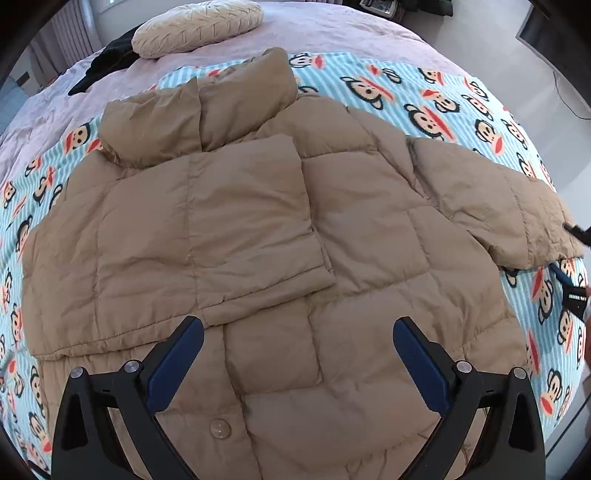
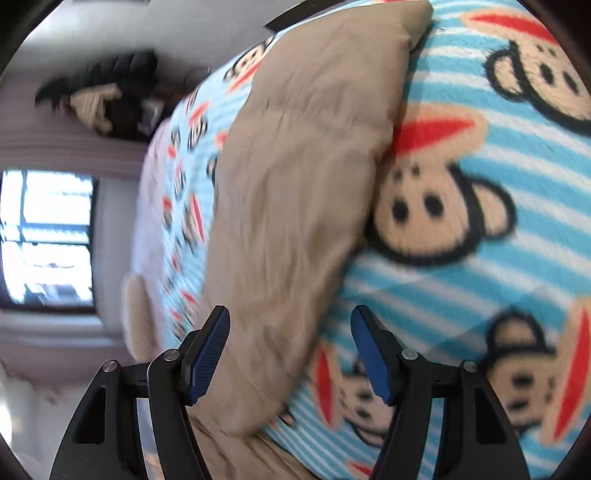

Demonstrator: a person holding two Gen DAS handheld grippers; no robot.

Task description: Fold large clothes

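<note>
A tan puffer jacket lies spread on a monkey-print blanket on the bed. One sleeve is folded across its front, and the other sleeve stretches out to the right. My left gripper hovers open over the jacket's lower front near a button, holding nothing. My right gripper is at the cuff of the outstretched sleeve. In the blurred right wrist view this sleeve runs between the open fingers of the right gripper. The pads do not press on it.
A beige round pillow and a black garment lie at the far end of the bed on a mauve cover. The bed's edge and floor show at the right. A window and piled dark clothes are beyond the bed.
</note>
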